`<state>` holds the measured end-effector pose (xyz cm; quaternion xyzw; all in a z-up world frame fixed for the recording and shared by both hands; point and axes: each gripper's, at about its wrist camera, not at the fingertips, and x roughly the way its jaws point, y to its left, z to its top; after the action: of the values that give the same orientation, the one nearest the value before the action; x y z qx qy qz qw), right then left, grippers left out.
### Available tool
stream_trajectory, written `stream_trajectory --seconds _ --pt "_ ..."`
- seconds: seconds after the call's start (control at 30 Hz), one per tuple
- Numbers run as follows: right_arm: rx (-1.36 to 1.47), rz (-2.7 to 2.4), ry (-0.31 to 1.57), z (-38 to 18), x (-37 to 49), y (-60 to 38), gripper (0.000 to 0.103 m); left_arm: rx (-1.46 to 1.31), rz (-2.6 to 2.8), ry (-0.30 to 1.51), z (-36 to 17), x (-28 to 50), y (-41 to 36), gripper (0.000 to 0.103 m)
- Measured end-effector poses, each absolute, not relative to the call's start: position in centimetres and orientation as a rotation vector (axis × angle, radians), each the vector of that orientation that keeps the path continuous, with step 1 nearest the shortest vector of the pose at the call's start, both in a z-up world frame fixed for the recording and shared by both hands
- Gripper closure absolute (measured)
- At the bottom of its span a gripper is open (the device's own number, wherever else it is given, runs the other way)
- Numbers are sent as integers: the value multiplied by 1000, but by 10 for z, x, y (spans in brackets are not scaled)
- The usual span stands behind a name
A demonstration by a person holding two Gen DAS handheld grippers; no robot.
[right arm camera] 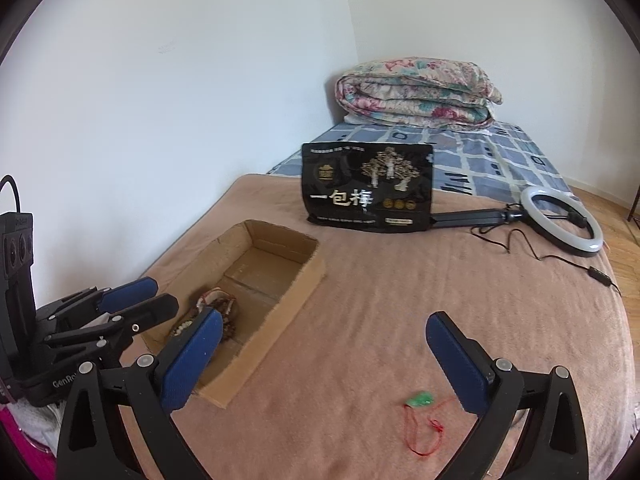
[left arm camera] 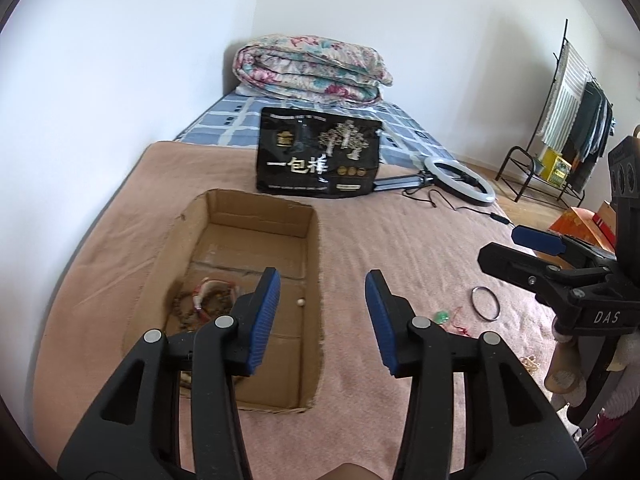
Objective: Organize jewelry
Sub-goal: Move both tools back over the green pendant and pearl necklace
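My two grippers are black with ribbed blue pads (left arm camera: 264, 316). The blanket (right arm camera: 400, 320) under them is plain dusty pink. The cardboard box (left arm camera: 312, 240) is brown, holding brown beaded bracelets (left arm camera: 200, 304) with red and white bits. A green pendant on red cord (right arm camera: 418, 400) lies on the pink. The pouch (right arm camera: 368, 188) is black with gold trees and white characters. The sheet (right arm camera: 480, 160) is blue-and-white check; the folded quilt (right arm camera: 416, 92) is floral pink and teal.
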<state>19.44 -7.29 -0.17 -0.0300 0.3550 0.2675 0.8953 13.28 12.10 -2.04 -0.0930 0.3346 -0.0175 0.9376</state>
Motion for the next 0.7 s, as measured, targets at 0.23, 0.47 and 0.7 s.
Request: stream_trajectory --seconds 0.23,0.47,0.7 --pt "-28 484 743 -1 201 -126 0 -178 -91 700 -22 145 91 58" --pt "1 414 756 -4 206 -176 0 -149 -146 726 -28 154 55 58" --pt "9 361 773 -12 208 -215 0 -138 -186 757 -37 164 27 58"
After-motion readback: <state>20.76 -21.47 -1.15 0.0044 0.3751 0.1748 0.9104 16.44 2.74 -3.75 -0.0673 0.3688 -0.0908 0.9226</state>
